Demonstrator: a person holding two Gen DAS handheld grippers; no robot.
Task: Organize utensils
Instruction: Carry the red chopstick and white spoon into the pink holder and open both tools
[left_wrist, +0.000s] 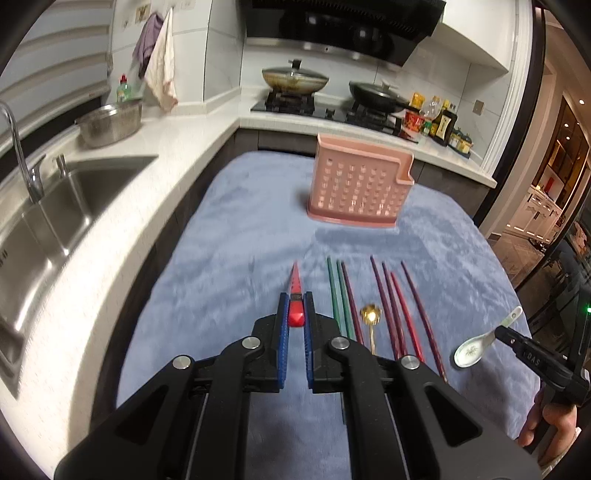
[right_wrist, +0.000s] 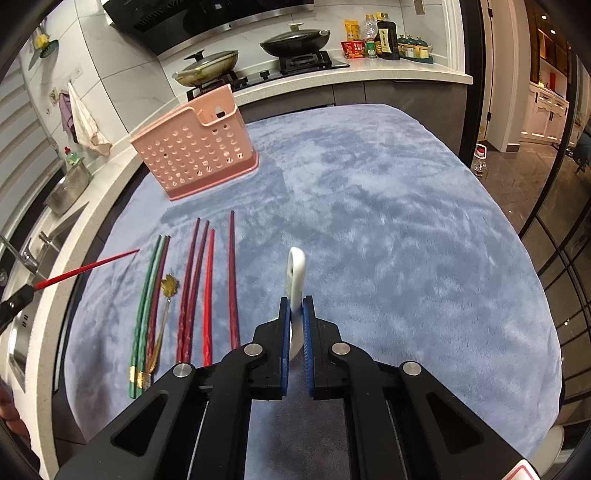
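My left gripper (left_wrist: 296, 301) is shut on a red chopstick (left_wrist: 296, 291), held above the blue cloth (left_wrist: 240, 240) with its tip pointing away. My right gripper (right_wrist: 295, 301) is shut on the handle of a white ceramic spoon (right_wrist: 296, 275), bowl forward; the same spoon (left_wrist: 476, 349) shows at the right of the left wrist view. On the cloth lie two green chopsticks (left_wrist: 338, 299), several dark red and red chopsticks (left_wrist: 397, 314) and a small gold spoon (left_wrist: 370, 317). A pink perforated utensil holder (left_wrist: 360, 184) stands upright farther back on the cloth.
A steel sink (left_wrist: 48, 221) and tap sit in the white counter to the left. A metal pot (left_wrist: 110, 123) stands on that counter. The stove (left_wrist: 325, 107) with two lidded pans and several bottles is behind the holder. A person's hand (left_wrist: 550, 424) holds the right gripper.
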